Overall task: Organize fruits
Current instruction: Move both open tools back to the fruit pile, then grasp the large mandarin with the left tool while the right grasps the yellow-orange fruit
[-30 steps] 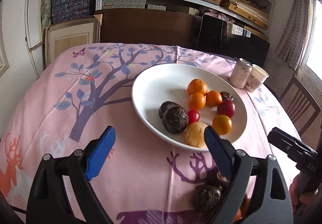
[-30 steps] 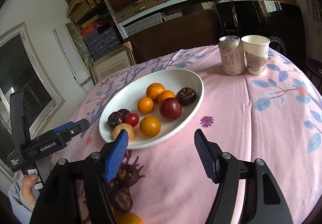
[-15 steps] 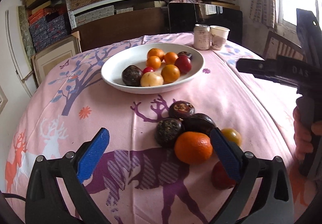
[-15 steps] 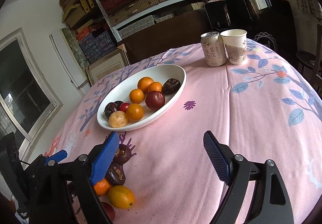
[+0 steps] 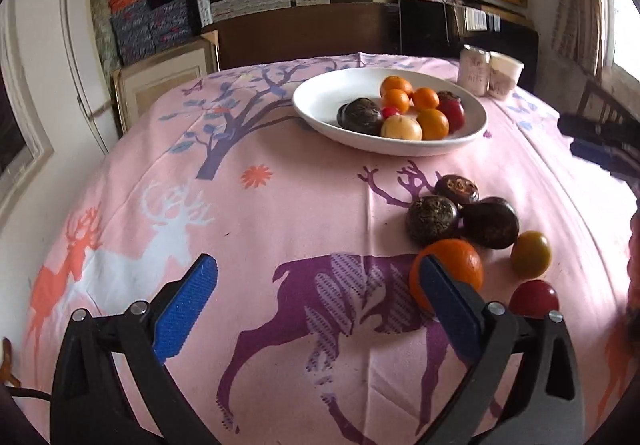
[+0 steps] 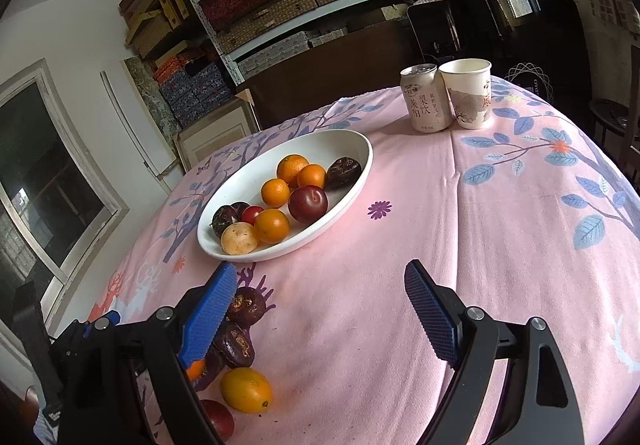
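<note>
A white oval plate (image 5: 320, 101) (image 6: 360, 149) holds several oranges, dark passion fruits, a plum and a pale yellow fruit. On the pink cloth in front of it lies a loose cluster: an orange (image 5: 452, 265), dark passion fruits (image 5: 432, 219) (image 6: 248, 307), a yellow-orange fruit (image 5: 530, 253) (image 6: 246, 389) and a red fruit (image 5: 534, 297). My left gripper (image 5: 316, 301) is open and empty, its right finger just in front of the orange. My right gripper (image 6: 320, 309) is open and empty, its left finger over the cluster.
A drink can (image 6: 424, 97) and a paper cup (image 6: 468, 93) stand at the table's far right. Shelves of boxes, a dark cabinet and a window surround the round table. The other gripper shows at each view's edge (image 5: 600, 141) (image 6: 60, 357).
My left gripper has pulled back from the plate and swung so the loose fruit cluster now sits at its right finger. My right gripper has drawn back and risen a little.
</note>
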